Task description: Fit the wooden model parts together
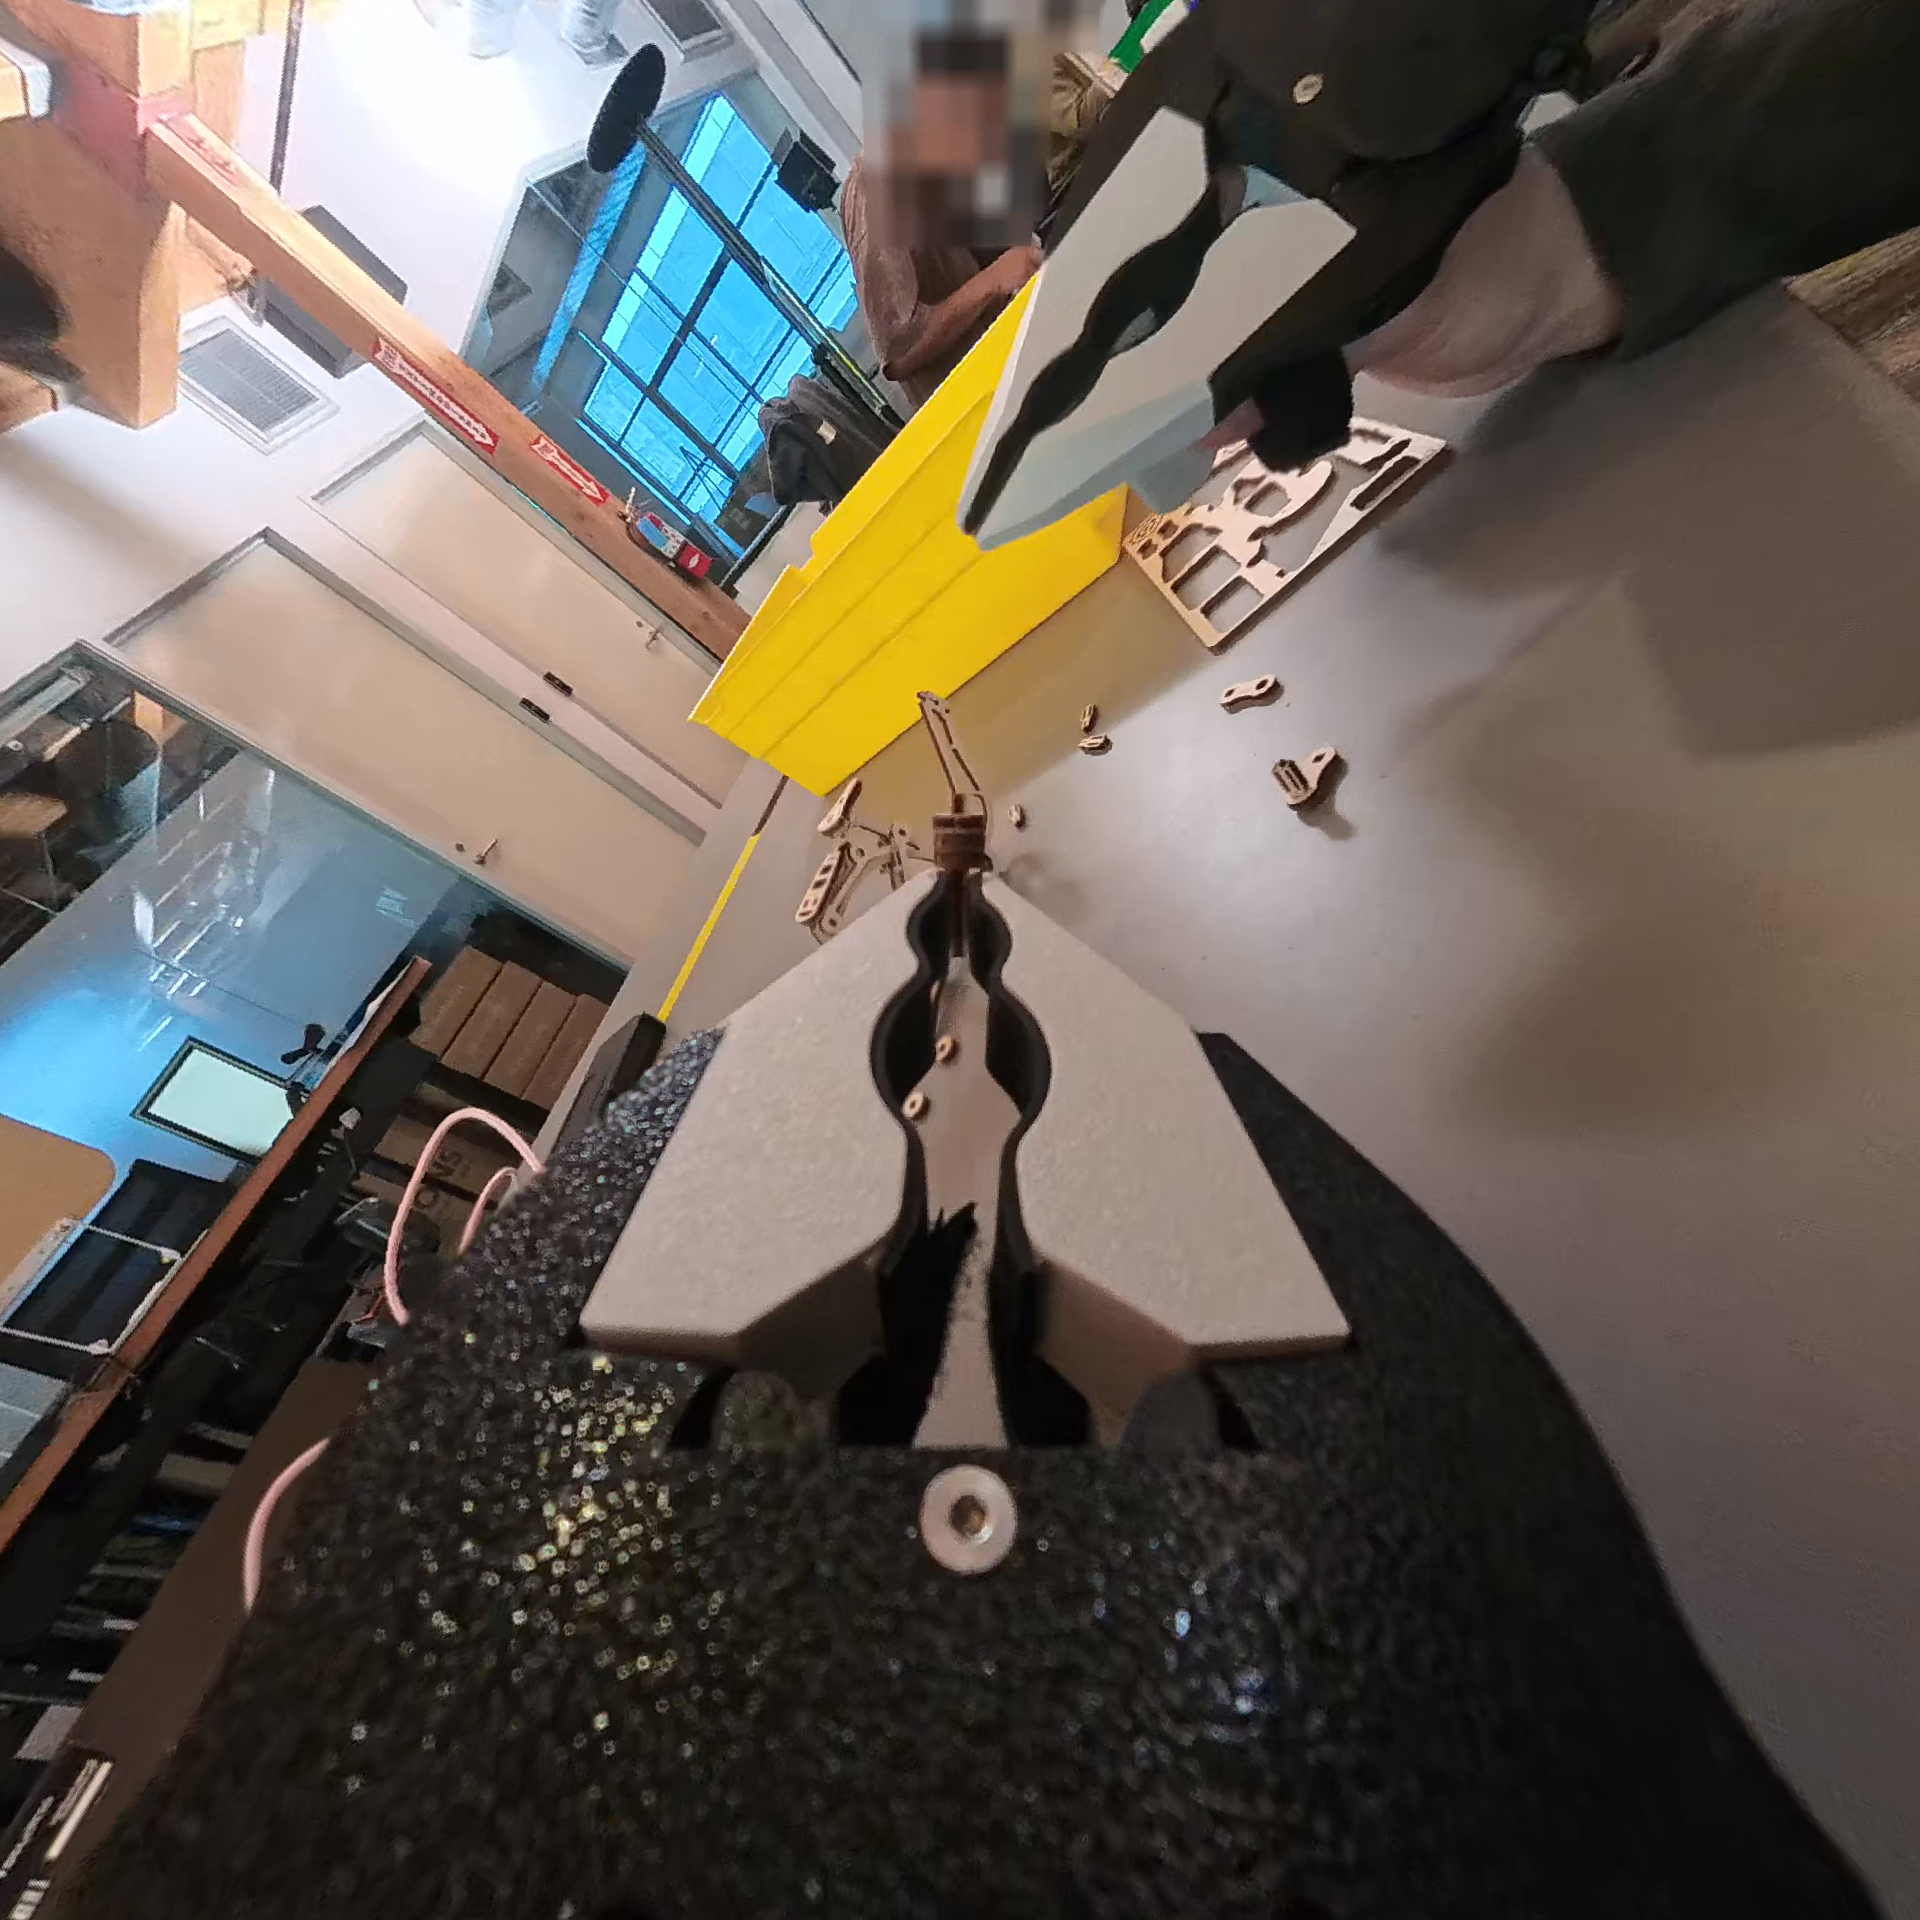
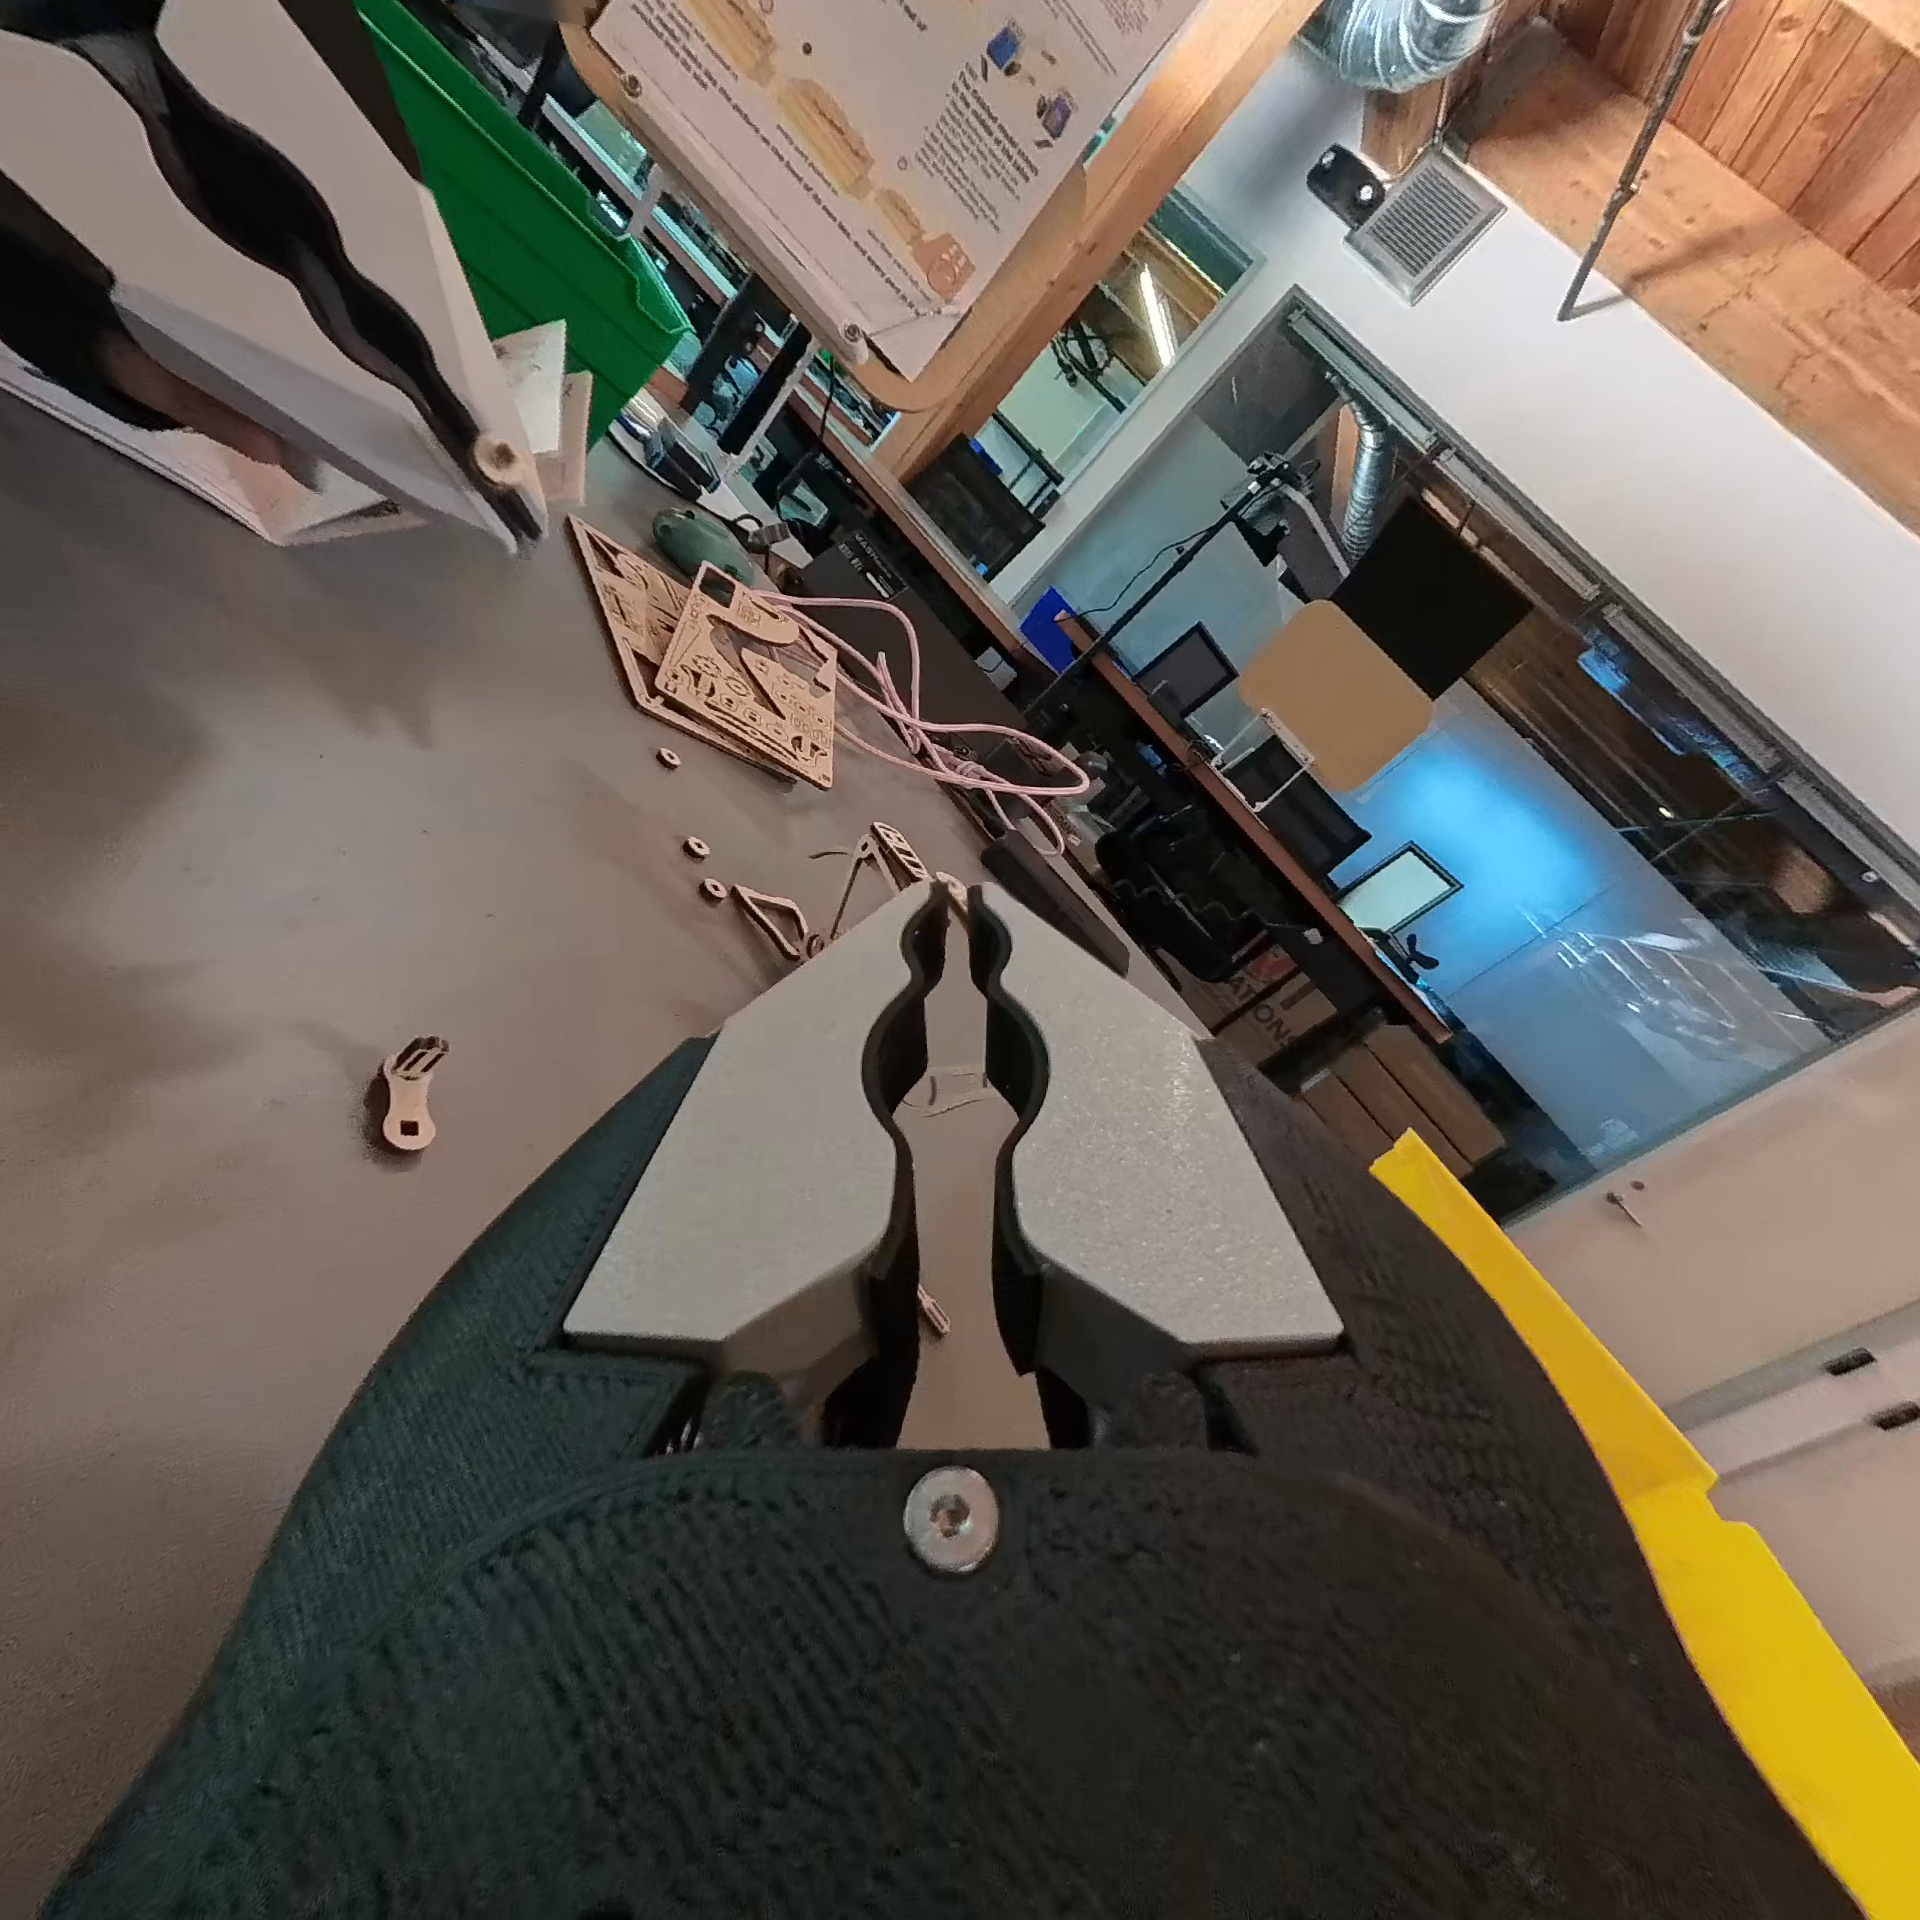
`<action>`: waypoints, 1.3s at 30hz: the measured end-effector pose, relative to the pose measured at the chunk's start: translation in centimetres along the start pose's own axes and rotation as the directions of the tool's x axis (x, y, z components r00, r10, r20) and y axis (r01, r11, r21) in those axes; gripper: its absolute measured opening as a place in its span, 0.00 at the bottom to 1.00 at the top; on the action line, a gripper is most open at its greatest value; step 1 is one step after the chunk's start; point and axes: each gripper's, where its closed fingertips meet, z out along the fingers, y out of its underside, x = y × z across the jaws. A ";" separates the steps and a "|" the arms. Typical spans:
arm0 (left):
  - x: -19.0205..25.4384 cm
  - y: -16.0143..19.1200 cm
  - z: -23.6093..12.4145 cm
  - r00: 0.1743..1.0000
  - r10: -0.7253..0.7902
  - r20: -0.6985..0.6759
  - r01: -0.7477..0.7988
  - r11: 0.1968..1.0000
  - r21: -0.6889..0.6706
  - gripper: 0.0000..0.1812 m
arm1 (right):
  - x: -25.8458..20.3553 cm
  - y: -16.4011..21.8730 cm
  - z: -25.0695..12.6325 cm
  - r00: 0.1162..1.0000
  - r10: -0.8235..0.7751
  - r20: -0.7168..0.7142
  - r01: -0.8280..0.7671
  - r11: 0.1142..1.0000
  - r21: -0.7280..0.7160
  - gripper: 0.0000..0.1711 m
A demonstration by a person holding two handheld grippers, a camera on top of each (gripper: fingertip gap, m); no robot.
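Note:
My left gripper (image 1: pixel 961 891) is shut on a small wooden assembly (image 1: pixel 958 831), a stubby stacked piece with a thin arm rising from it, held over the grey table (image 1: pixel 1455 1039). In the right wrist view the same gripper (image 2: pixel 504 468) is at the upper left with a round wooden end (image 2: pixel 499 454) at its tip. My right gripper (image 2: pixel 956 896) is nearly closed on a small pale wooden piece (image 2: pixel 950 886). In the left wrist view it (image 1: pixel 985 520) hangs at the upper right, apart from the assembly.
A yellow bin (image 1: pixel 883 623) stands at the table's far side, beside a cut-out wooden sheet (image 1: pixel 1278 530). Loose wooden parts (image 1: pixel 1304 774) lie on the table, more (image 2: pixel 405 1091) near my right gripper. Wooden sheets (image 2: pixel 727 665), a pink cord (image 2: pixel 935 727) and a green bin (image 2: pixel 520 229) lie beyond. Spacing between my two grippers at the tips: around 12 centimeters.

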 end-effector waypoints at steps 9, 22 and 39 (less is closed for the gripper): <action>0.7 -0.3 0.0 0.999 0.017 -0.030 -0.017 1.000 0.000 0.00 | -0.9 0.3 0.6 0.999 -0.013 0.046 0.014 1.000 -0.017 0.01; 0.9 -1.0 -0.3 0.999 0.034 -0.030 -0.033 0.999 0.035 0.00 | -1.0 0.2 0.6 0.999 -0.026 0.046 0.027 0.999 -0.017 0.01; -0.4 0.8 0.4 0.997 0.011 0.082 -0.005 0.997 -0.079 0.00 | -2.5 0.2 1.2 0.992 -0.022 0.124 0.024 1.000 -0.019 0.01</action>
